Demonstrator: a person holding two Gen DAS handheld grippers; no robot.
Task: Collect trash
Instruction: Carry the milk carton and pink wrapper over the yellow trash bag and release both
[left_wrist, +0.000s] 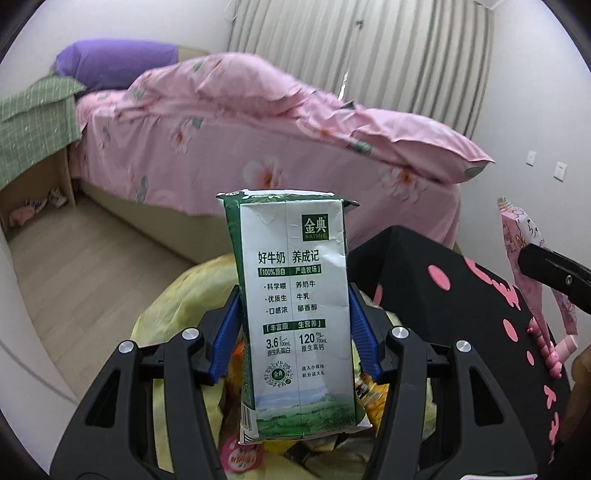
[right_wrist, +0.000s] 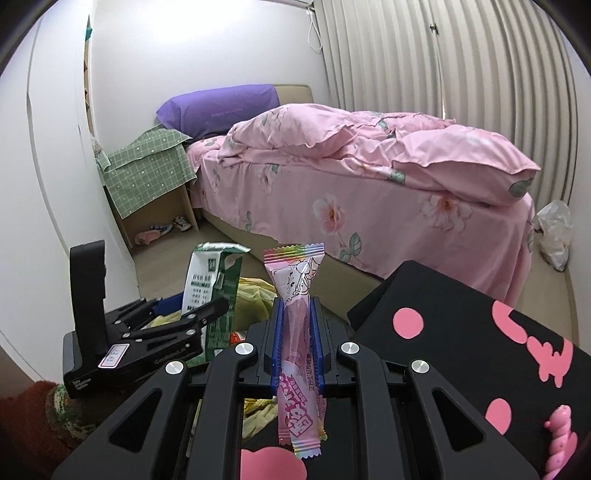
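Note:
My left gripper (left_wrist: 293, 325) is shut on a green and white milk carton (left_wrist: 295, 302), held upright above a yellow trash bag (left_wrist: 177, 295) with wrappers inside. The carton also shows in the right wrist view (right_wrist: 212, 288), with the left gripper (right_wrist: 207, 314) around it. My right gripper (right_wrist: 297, 332) is shut on a long pink candy wrapper (right_wrist: 299, 332), held upright above the same yellow bag (right_wrist: 255, 295). The wrapper also shows at the right edge of the left wrist view (left_wrist: 524, 251).
A black lid with pink spots (left_wrist: 461, 295) stands open just right of the bag, also in the right wrist view (right_wrist: 461, 332). A bed with pink floral bedding (right_wrist: 369, 177) lies beyond. A nightstand under green cloth (right_wrist: 147, 177) stands at left. A white plastic bag (right_wrist: 554, 232) lies on the floor.

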